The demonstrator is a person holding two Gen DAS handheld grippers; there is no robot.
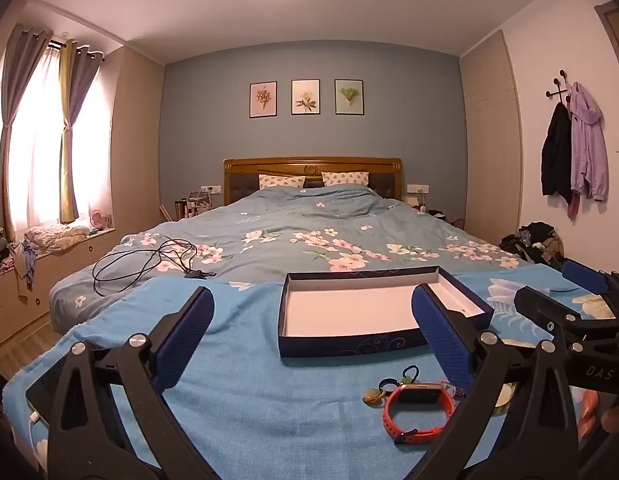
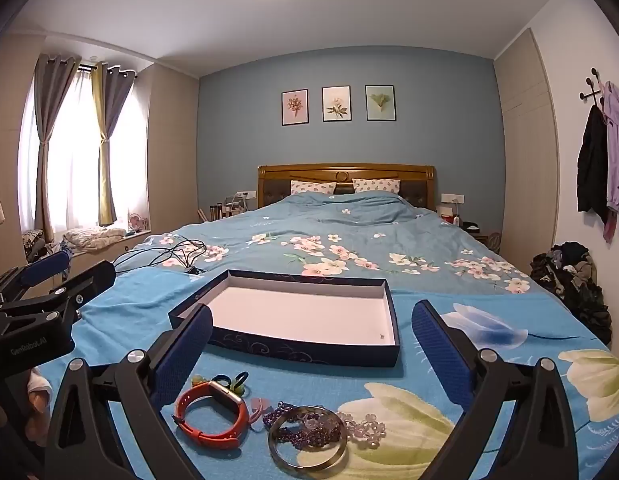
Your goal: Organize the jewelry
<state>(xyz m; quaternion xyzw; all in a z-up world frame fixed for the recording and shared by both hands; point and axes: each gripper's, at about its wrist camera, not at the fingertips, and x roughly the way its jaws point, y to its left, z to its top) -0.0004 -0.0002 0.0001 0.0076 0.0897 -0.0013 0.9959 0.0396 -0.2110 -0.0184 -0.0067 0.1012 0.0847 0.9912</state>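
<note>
One bed (image 2: 349, 232) carried one shallow dark-blue box (image 2: 293, 350), white inside and bare, with both grippers, left (image 1: 313, 332) and right (image 2: 313, 340), gaping wide and holding nothing. Before the box lay one orange watch (image 2: 211, 416), one metal bangle (image 2: 307, 442), a purple bead bracelet (image 2: 309, 432), a clear bead string (image 2: 363, 428). The small charms (image 2: 229, 380) behind the watch were too tangled to count.

Orange watch (image 2: 212, 416); navy swirl-patterned box (image 2: 297, 320), white inside; purple beads (image 2: 305, 432); blue floral bedspread (image 2: 349, 248).
</note>
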